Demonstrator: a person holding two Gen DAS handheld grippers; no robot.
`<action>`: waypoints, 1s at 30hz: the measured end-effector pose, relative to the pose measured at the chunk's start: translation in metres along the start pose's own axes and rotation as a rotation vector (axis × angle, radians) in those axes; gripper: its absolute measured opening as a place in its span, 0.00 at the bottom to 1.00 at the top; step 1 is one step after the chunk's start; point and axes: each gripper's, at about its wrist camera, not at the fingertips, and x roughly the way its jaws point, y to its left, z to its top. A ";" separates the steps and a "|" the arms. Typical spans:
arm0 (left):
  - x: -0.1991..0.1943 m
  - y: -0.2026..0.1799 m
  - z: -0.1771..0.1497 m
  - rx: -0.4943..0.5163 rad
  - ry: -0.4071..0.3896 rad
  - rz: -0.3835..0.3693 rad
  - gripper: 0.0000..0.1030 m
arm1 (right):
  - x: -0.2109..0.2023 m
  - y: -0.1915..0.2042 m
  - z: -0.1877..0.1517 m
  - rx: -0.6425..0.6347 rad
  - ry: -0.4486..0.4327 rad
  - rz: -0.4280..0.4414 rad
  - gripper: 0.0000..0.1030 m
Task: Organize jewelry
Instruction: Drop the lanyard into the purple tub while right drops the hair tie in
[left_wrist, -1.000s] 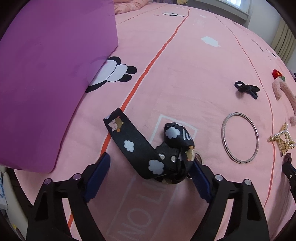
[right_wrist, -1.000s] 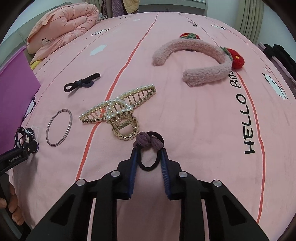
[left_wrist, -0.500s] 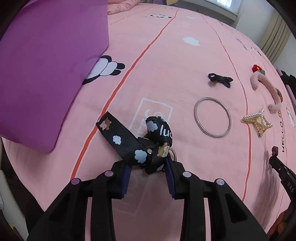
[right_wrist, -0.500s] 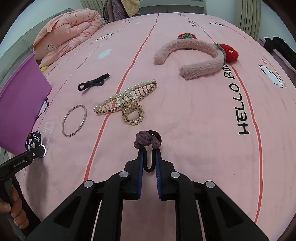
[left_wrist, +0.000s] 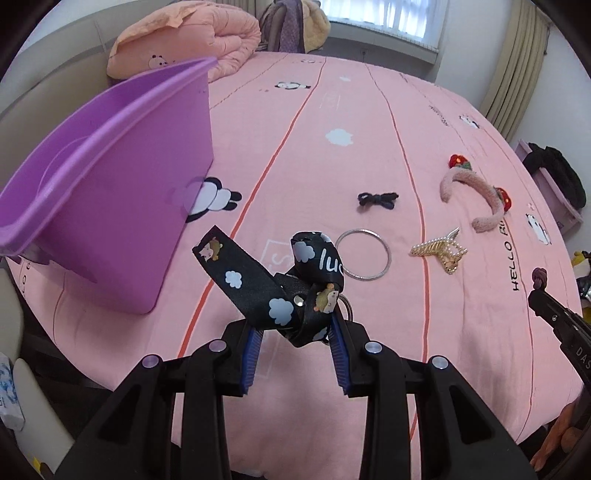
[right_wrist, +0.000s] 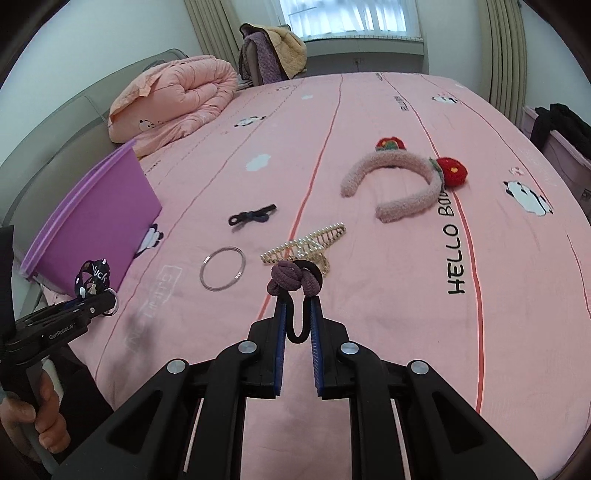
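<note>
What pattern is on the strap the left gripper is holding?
Black strap with white clouds, small cartoon animals and white lettering; clearest in the left wrist view.

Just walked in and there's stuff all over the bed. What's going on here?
Someone is tidying accessories with a handheld gripper in each hand. The left gripper holds a black strap, lifted near the purple bin. The right gripper holds a hair tie, also raised. A bangle, pearl claw clip, dark hair tie and fuzzy headband lie on the bedsheet.
</note>
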 end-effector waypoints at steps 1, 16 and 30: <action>-0.008 0.002 0.002 -0.003 -0.015 -0.001 0.32 | -0.005 0.006 0.003 -0.010 -0.013 0.011 0.12; -0.105 0.101 0.055 -0.071 -0.211 0.083 0.32 | -0.016 0.164 0.086 -0.221 -0.113 0.279 0.12; -0.072 0.241 0.086 -0.201 -0.161 0.240 0.32 | 0.066 0.337 0.128 -0.397 -0.001 0.439 0.12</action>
